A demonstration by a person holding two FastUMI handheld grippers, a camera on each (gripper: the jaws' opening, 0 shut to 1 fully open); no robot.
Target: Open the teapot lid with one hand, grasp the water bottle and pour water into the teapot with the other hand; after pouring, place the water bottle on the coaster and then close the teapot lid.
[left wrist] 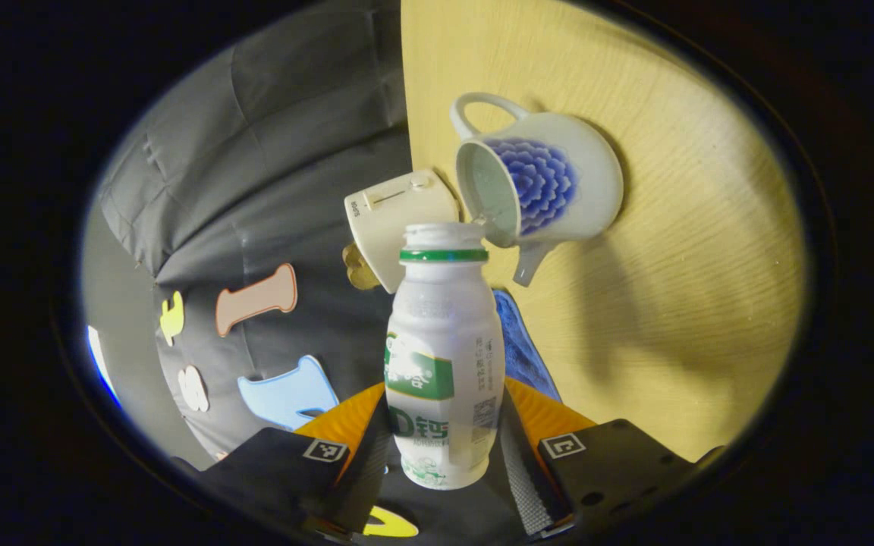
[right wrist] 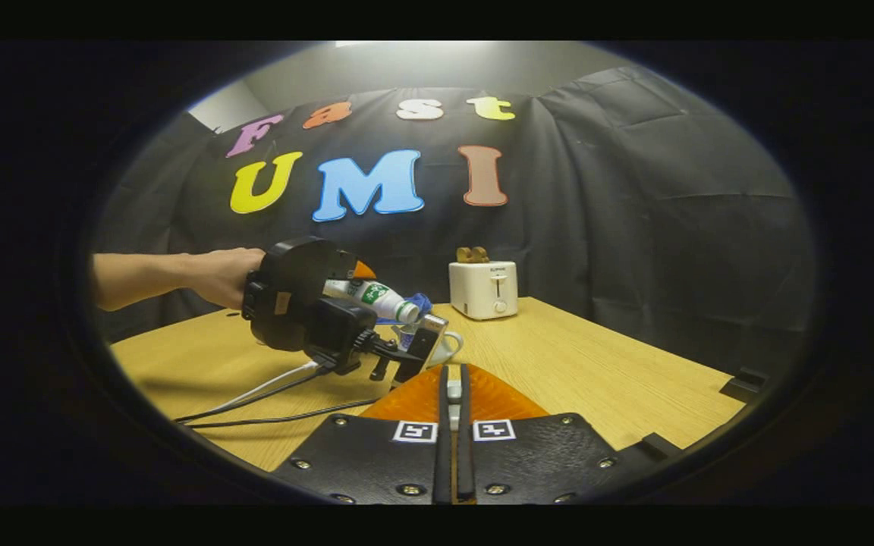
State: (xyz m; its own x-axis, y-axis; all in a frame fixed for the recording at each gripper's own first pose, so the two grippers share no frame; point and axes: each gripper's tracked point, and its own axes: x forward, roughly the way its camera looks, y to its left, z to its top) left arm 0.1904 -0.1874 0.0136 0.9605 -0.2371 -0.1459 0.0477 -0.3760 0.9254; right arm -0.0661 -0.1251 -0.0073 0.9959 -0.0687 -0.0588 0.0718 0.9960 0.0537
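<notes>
- Pouring step, by my read: left gripper [left wrist: 444,455] clamps the bottle [left wrist: 443,356] by its lower body, both fingers pressing its sides.
- Bottle is tipped, long axis pointing at the teapot [left wrist: 539,178]; uncapped neck sits just beside the pot's open rim.
- Teapot stands mid-table [left wrist: 672,318], toaster [right wrist: 483,289] behind it near the far edge.
- Right gripper [right wrist: 453,425] is closed on something small, likely the lid knob; held near the table's near edge.
- Coaster [left wrist: 524,349] lies below the bottle.
</notes>
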